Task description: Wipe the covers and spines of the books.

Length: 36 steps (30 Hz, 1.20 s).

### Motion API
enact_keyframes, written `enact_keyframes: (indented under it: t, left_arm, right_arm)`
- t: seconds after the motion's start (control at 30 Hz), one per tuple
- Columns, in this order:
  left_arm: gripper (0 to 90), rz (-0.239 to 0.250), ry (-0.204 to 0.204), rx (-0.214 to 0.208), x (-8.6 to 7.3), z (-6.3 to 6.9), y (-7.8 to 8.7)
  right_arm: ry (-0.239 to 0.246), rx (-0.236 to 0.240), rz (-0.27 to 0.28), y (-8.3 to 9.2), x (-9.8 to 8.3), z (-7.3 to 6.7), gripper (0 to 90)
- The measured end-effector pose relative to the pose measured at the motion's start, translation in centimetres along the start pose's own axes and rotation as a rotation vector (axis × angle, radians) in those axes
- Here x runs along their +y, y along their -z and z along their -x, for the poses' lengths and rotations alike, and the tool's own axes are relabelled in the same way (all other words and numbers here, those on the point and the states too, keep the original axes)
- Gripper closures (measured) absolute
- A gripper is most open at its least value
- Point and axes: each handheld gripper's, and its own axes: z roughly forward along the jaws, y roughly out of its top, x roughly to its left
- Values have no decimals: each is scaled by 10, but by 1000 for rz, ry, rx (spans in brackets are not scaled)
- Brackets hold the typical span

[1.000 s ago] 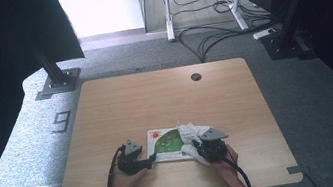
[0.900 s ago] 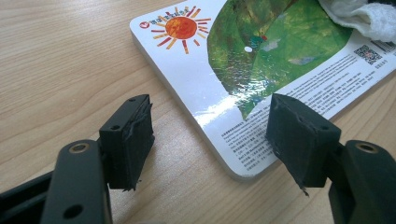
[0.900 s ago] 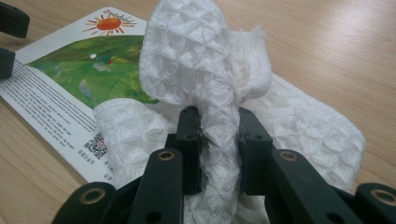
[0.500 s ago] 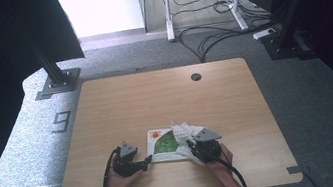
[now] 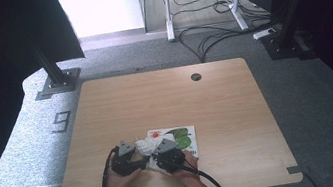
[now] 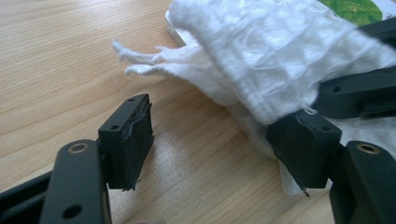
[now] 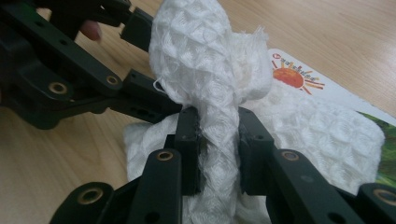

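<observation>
A white waffle-weave cloth (image 5: 146,145) lies bunched over the left edge of a picture book (image 5: 185,137) printed with green leaves and an orange sun. My right gripper (image 7: 219,126) is shut on a twisted fold of the cloth (image 7: 201,56), and the rest spreads over the book (image 7: 299,77). Just left of it, my left gripper (image 6: 217,140) stands open over bare wood. The cloth (image 6: 280,60) hangs against its right pad (image 6: 301,144) only. From above, the left gripper (image 5: 140,162) and right gripper (image 5: 153,152) sit side by side near the table's front edge.
The wooden table (image 5: 165,98) has a cable hole (image 5: 196,76) at the back. Cables trail from both grippers off the front edge. Grey carpet, a black stand foot (image 5: 56,83) and desk legs with cables lie beyond the table.
My right gripper has moved left with the cloth in its jaws, from over the book to right beside the left gripper. The left hand has barely moved.
</observation>
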Motion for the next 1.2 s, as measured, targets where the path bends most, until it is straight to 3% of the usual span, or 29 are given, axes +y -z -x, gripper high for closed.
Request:
enact_keyframes:
  t: [0.3, 0.67, 0.9, 1.0, 1.07, 1.2]
  left_arm:
    - [312, -1, -7, 2, 1, 1, -1]
    - [315, -3, -4, 1, 1, 1, -1]
    - [315, -4, 3, -3, 2, 1, -1]
    - [315, -4, 0, -1, 2, 1, -1]
    - [315, -5, 3, -4, 2, 1, -1]
    - [315, -5, 2, -3, 2, 1, -1]
  right_arm:
    - [-31, -22, 13, 12, -13, 11, 702]
    - [-113, -104, 29, 59, -50, 55, 702]
    - [-215, -148, 36, 88, -76, 86, 707]
    - [-205, -164, 45, 90, -74, 85, 711]
    - [-179, -155, 65, 90, -65, 77, 713]
    - [-105, -90, 84, 74, -38, 51, 713]
